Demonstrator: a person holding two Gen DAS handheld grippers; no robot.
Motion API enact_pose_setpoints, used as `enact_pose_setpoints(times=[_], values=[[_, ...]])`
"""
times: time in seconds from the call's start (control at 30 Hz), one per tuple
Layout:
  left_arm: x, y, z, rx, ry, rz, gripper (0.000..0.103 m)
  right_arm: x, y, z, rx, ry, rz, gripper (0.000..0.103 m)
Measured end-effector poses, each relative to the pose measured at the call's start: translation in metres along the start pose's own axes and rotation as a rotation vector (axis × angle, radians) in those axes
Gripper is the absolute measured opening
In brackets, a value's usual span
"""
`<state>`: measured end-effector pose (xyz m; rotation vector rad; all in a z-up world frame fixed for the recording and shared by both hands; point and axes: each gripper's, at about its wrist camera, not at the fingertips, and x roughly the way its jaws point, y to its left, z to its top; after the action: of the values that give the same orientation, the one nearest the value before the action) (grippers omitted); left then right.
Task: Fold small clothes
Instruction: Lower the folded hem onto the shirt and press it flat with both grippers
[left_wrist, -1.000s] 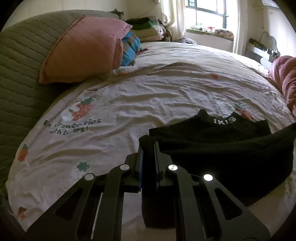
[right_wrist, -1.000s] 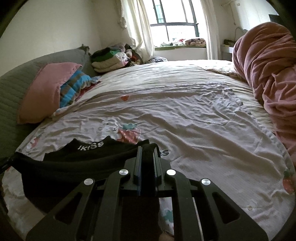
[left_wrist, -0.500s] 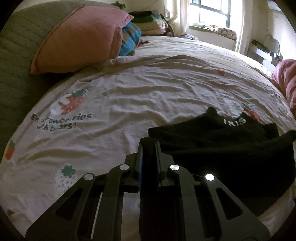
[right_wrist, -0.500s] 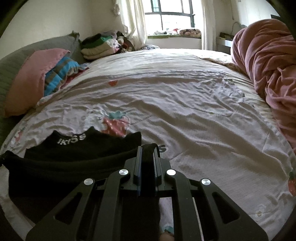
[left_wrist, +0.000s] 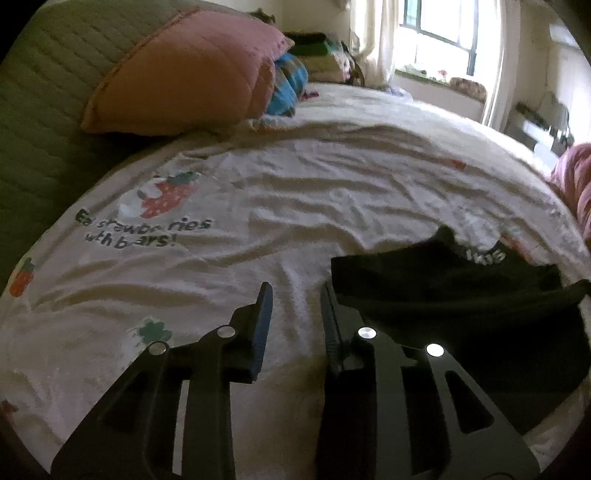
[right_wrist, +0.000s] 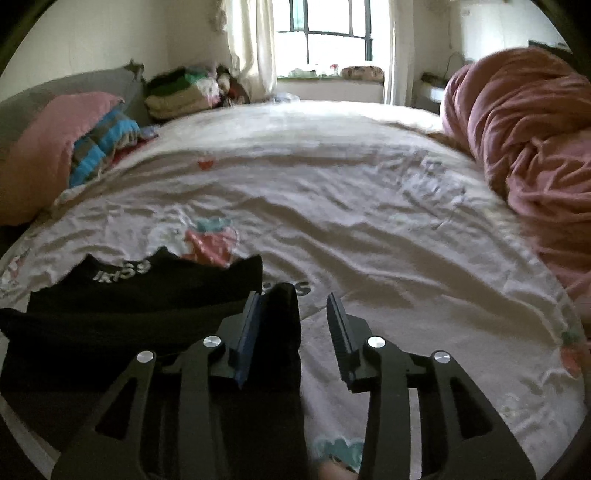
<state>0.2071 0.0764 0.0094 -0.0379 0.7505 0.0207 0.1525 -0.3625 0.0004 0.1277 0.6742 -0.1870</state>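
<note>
Garment (left_wrist: 461, 310) lies on bedsheet (left_wrist: 295, 206), pillow (left_wrist: 184, 74) behind.

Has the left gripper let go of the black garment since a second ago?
Yes. The left gripper has just been opening; bare strawberry sheet shows between its jaws, and the black garment lies beside its right finger.

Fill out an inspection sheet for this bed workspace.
Surface: bed sheet, cream with a strawberry print, wrinkled.
Job's things: black garment, white lettering on its band, folded over on the sheet.
Clutter: pink pillow; striped blue cloth; stack of folded clothes; pink duvet.
Grippers: left gripper jaws just opened, nothing between them; right gripper jaws just opened, garment corner beside one pad, unpinched.
Cables: nothing seen.
Surroundings: window, curtain.
</note>
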Motion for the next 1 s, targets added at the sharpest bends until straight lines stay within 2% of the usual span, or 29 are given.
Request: enact_pose_setpoints(times=[0.13,0.2,0.27,0.3,0.37,0.43,0.5,0.73,0.9,1.0], values=[[-0.023,-0.004,-0.006,0.04,-0.017,-0.018,0.02,-0.025,0.004,-0.011,-0.028,-0.019,0.068,0.034],[-0.025,-0.009,-0.01,0.042,0.0,-0.054,0.02,-0.031,0.012,-0.02,-0.069,0.004,0.107,0.021],[-0.018,-0.023,-0.017,0.077,0.048,-0.087,0.018,-0.029,0.024,-0.029,-0.131,0.058,0.139,0.02],[-0.011,-0.032,-0.023,0.102,0.085,-0.103,0.013,-0.026,0.03,-0.033,-0.158,0.08,0.149,0.019],[0.001,-0.042,-0.032,0.129,0.139,-0.114,0.01,-0.018,0.044,-0.037,-0.216,0.107,0.16,0.018],[0.015,-0.051,-0.041,0.166,0.179,-0.097,0.01,-0.004,0.057,-0.038,-0.268,0.152,0.151,0.018],[0.023,-0.057,-0.045,0.195,0.185,-0.072,0.01,0.011,0.066,-0.038,-0.285,0.187,0.135,0.018],[0.041,-0.053,-0.031,0.173,0.161,-0.038,0.01,0.057,0.086,-0.019,-0.249,0.201,0.108,0.017],[0.059,-0.039,-0.013,0.107,0.145,-0.043,0.013,0.075,0.084,-0.008,-0.169,0.181,0.099,0.015],[0.062,-0.026,0.001,0.048,0.123,-0.018,0.021,0.082,0.075,-0.001,-0.101,0.152,0.089,0.014]])
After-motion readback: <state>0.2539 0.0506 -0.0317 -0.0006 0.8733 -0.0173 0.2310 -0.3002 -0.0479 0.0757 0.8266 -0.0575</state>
